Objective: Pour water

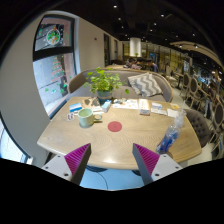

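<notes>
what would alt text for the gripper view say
An open gripper hovers at the near edge of a wooden table, nothing between its fingers. Beyond them sit a red coaster, a green cup, a potted plant and a clear bottle.

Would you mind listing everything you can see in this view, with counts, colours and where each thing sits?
Table: one, light wood, just ahead of the fingers.
Cup: one, pale green, on the table's left part.
Coaster: one, red, round, mid-table, right of the cup.
Potted plant: one, green, at the table's far side.
Water bottle: one, clear with bluish tint, near the table's right end.
Small items: several, too small to identify, far side of the table.
Cushion: one, grey striped, on the seat beyond the table.
Gripper: one, magenta pads, fingers open, nothing between them.
</notes>
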### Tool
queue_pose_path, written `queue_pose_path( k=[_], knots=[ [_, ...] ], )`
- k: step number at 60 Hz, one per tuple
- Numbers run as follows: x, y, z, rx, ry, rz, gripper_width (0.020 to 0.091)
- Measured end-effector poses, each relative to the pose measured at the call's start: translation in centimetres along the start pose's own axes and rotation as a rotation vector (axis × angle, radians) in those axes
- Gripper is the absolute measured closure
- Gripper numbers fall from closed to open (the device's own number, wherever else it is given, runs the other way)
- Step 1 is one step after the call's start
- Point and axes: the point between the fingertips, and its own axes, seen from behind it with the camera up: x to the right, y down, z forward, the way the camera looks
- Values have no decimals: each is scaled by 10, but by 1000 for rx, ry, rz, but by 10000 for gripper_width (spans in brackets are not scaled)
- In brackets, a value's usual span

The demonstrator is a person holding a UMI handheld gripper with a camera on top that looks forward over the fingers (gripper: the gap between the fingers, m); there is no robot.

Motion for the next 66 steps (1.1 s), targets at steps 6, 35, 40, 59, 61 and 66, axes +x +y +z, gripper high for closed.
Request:
queue_pose_path(
  k=[6,35,40,59,61,66],
  knots=[
    [67,26,15,-11,41,-7,251],
    [320,70,117,131,135,86,279],
    [323,58,142,152,133,89,391],
    [331,49,163,175,179,59,708],
    [330,49,162,171,187,57,744],
    [331,48,161,158,219,45,746]
  ],
)
